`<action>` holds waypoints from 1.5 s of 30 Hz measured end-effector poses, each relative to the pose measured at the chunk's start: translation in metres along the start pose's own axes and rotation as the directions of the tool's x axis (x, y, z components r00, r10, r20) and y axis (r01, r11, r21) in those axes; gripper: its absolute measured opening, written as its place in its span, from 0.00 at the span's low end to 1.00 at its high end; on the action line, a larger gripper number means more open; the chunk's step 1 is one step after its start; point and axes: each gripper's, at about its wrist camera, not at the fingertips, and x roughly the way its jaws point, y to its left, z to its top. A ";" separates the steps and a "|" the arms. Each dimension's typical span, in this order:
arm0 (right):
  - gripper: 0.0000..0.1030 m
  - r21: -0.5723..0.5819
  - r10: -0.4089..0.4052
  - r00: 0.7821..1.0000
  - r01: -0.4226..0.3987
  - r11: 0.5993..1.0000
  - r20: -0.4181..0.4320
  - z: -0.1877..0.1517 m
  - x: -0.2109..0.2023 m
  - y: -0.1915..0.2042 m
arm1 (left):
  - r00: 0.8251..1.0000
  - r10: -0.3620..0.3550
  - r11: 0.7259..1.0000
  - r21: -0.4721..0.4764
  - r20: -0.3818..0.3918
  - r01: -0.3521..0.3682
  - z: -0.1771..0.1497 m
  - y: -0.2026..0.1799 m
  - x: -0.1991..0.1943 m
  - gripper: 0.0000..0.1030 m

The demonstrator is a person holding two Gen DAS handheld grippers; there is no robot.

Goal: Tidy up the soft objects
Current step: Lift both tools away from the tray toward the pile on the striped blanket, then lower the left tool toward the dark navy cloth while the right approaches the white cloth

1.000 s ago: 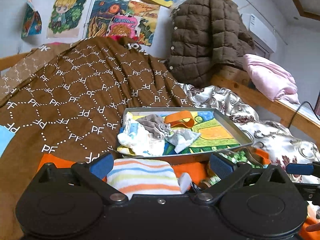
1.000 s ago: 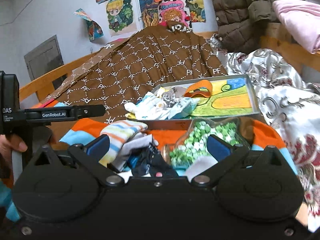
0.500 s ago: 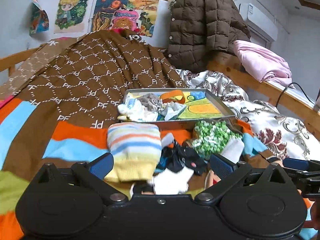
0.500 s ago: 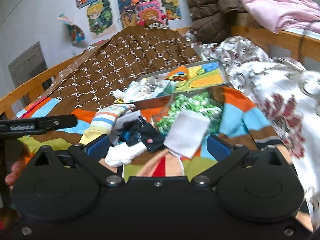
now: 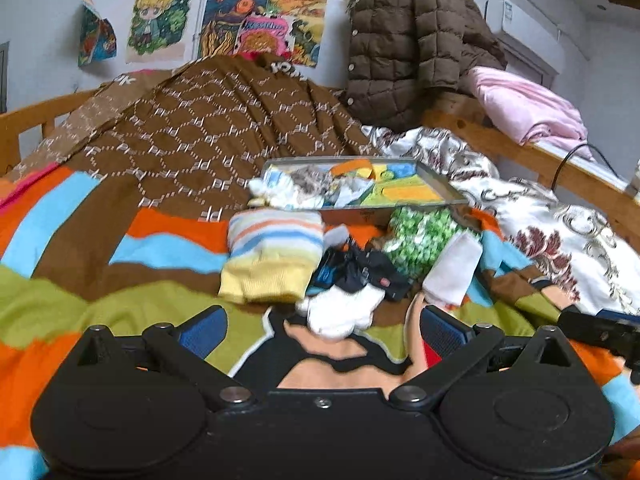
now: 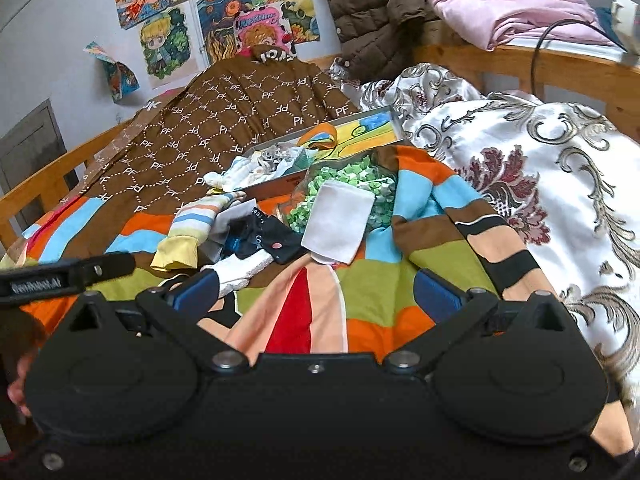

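behind the sock heap (image 5: 344, 264) on the bed sits a tray (image 5: 436, 188) (already part-filled); both tongs (image 5: 320, 326) (image 6: 318, 294), wide and empty, have pulled back from it.

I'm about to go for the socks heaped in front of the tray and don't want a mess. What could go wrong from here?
The white sock, black sock and striped sock overlap, so a pinch may lift several at once. The flat white cloth rests on the green bag, which might get dragged along. In the tray, a sock already hangs over the near-left edge and could be knocked out.
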 end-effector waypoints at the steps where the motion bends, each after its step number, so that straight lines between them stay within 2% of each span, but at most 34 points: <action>1: 1.00 -0.001 -0.005 1.000 0.005 1.000 0.000 -0.001 0.000 0.001 | 1.000 0.004 1.000 0.007 -0.003 -0.004 -0.003 0.000 -0.001 0.99; 11: 1.00 -0.015 0.009 0.999 -0.010 1.000 -0.043 -0.017 0.007 0.004 | 0.999 0.041 0.999 0.010 -0.021 -0.040 -0.020 0.011 -0.008 0.99; 24: 1.00 -0.027 0.025 0.999 -0.026 0.999 -0.039 -0.020 0.012 0.005 | 0.999 0.024 0.999 0.025 -0.025 -0.024 -0.030 0.000 -0.012 0.99; 36: 1.00 -0.003 0.008 1.000 -0.008 1.000 -0.010 -0.019 0.016 -0.002 | 0.999 0.026 0.999 0.031 -0.019 -0.026 -0.030 -0.004 -0.011 0.99; 45: 1.00 0.012 -0.006 1.000 0.006 1.000 0.005 -0.020 0.022 -0.002 | 1.000 0.000 0.997 0.076 0.020 -0.001 -0.012 -0.011 -0.008 0.99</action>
